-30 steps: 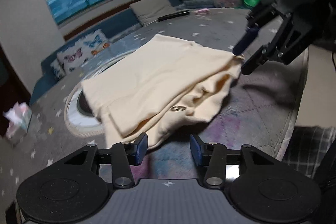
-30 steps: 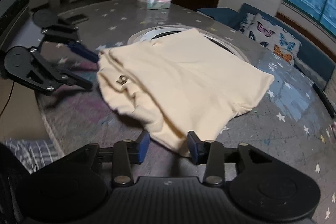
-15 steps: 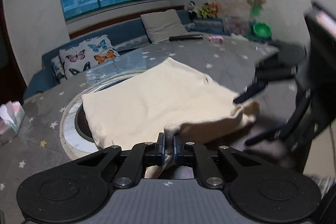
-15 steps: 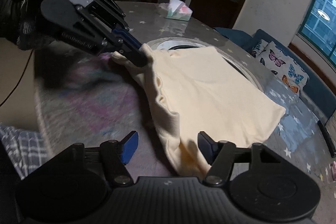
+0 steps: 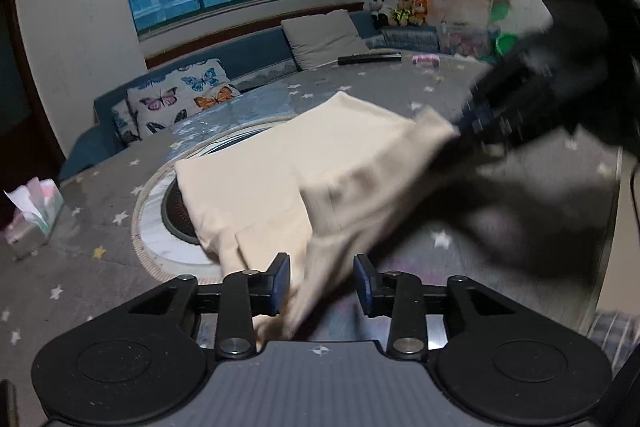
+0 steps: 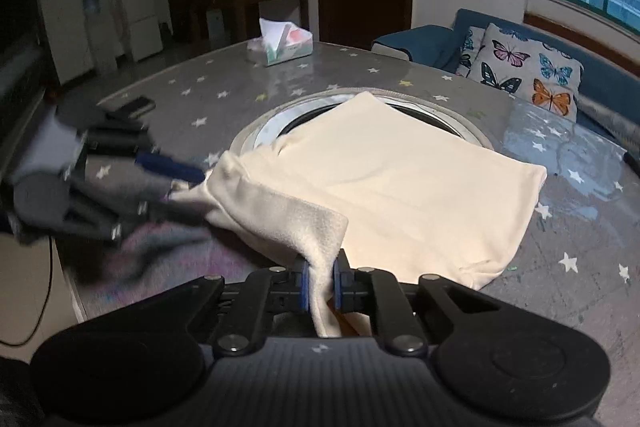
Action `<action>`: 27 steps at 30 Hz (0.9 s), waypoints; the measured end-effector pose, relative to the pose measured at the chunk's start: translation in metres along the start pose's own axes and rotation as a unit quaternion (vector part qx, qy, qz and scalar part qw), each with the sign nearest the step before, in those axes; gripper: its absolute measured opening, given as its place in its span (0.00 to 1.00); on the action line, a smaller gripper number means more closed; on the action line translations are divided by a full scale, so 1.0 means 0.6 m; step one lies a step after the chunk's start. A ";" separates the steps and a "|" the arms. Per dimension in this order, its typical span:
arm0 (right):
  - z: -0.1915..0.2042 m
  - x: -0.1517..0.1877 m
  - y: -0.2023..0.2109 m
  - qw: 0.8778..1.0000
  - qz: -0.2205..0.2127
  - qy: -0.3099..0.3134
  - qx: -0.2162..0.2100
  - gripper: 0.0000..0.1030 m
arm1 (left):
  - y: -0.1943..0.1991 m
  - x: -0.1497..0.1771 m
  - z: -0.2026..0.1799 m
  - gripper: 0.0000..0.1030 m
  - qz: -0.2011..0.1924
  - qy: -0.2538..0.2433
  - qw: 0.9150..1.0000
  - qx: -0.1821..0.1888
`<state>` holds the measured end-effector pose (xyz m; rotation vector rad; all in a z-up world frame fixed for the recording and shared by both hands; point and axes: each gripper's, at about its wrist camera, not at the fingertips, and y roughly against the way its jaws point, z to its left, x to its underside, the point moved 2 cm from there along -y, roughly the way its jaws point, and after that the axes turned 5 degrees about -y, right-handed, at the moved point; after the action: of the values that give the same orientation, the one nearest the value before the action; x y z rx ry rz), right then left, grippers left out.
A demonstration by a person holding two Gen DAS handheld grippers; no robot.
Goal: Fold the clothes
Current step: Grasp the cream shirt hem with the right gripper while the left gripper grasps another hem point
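Observation:
A cream garment (image 5: 280, 179) lies partly folded on the round star-patterned table (image 5: 100, 267); it also shows in the right wrist view (image 6: 420, 195). My left gripper (image 5: 322, 281) is open, with a loose fold of the cloth hanging between its jaws. In the right wrist view the left gripper (image 6: 176, 171) touches the garment's near-left corner. My right gripper (image 6: 320, 285) is shut on a raised flap of the garment. In the left wrist view the right gripper (image 5: 472, 131) appears blurred at the garment's right corner.
A round inset ring (image 5: 160, 211) sits in the table's middle under the garment. A tissue box (image 6: 280, 47) stands at the far side. A remote (image 5: 368, 58) and a pink item (image 5: 426, 59) lie near the sofa. A phone (image 6: 136, 105) lies at the left.
My left gripper, shut on the cloth half a second ago, has opened. My right gripper, open before, has closed on a flap of the garment and lifted it.

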<state>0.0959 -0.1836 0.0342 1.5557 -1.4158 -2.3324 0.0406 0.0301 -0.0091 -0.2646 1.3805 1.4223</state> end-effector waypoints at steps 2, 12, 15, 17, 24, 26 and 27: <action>0.000 -0.004 0.000 1.000 -0.002 0.001 0.000 0.10 | -0.005 0.006 -0.009 0.39 0.002 -0.030 0.999 -0.019; 0.011 0.006 0.017 1.000 -0.020 0.001 0.012 0.08 | -0.018 0.016 0.008 0.14 0.013 -0.076 0.997 -0.025; 0.020 0.012 0.037 0.999 -0.031 0.005 0.013 0.08 | 0.000 0.011 0.005 0.12 0.006 -0.073 0.997 -0.020; 0.026 0.015 0.051 0.999 -0.038 0.008 0.013 0.08 | 0.019 0.007 -0.003 0.11 0.005 -0.073 0.997 -0.011; 0.082 0.053 0.148 0.999 -0.037 0.018 -0.013 0.08 | 0.153 0.000 -0.037 0.11 0.002 -0.027 0.998 0.051; 0.101 0.066 0.180 0.999 -0.035 0.019 -0.024 0.08 | 0.190 -0.003 -0.046 0.11 0.003 -0.011 0.998 0.064; 0.110 0.073 0.196 0.999 -0.033 0.019 -0.029 0.08 | 0.204 -0.005 -0.049 0.11 0.003 -0.004 0.998 0.068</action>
<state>-0.0275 -0.2285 0.0874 1.6469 -1.2962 -2.3445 -0.0676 0.0360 0.0548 -0.1664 1.4643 1.3259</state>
